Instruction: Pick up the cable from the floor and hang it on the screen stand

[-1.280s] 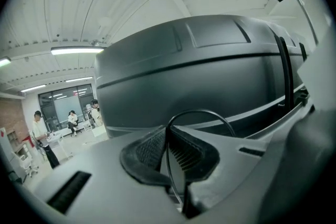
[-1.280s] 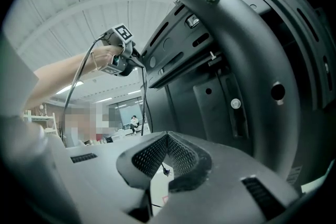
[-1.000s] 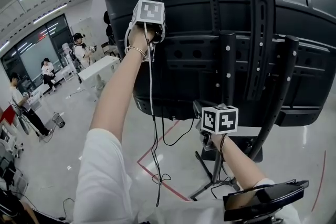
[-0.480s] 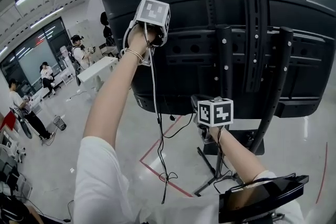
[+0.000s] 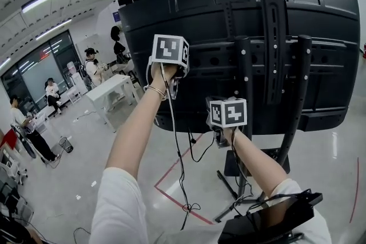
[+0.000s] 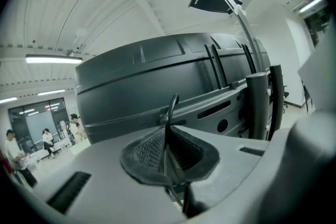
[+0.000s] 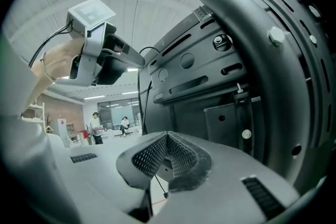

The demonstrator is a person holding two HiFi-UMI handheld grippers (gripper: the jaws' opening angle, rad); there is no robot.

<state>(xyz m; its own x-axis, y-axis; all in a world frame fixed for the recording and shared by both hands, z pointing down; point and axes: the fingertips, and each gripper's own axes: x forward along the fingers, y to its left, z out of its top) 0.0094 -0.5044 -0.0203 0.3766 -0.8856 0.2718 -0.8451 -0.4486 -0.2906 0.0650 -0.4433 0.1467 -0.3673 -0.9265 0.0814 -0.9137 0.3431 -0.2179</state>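
left claw (image 6: pixel 167 145) clamped on cable (image 6: pixel 169 110), up by screen (image 5: pixel 320 37) back | right claw (image 7: pixel 167 157) pads together, lower, near screen stand (image 5: pixel 246 66)

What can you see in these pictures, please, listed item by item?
screen: one, black, upper right, back towards us
screen stand: one, black, on the screen's back, reaching the floor
cable: one, black, hanging from the left gripper
table: one, white, left
floor tape: some, red, below the screen
people: several, dark and white clothes, far left
left gripper: one, grey, high by the screen, shut on the cable
right gripper: one, grey, lower, near the stand, shut
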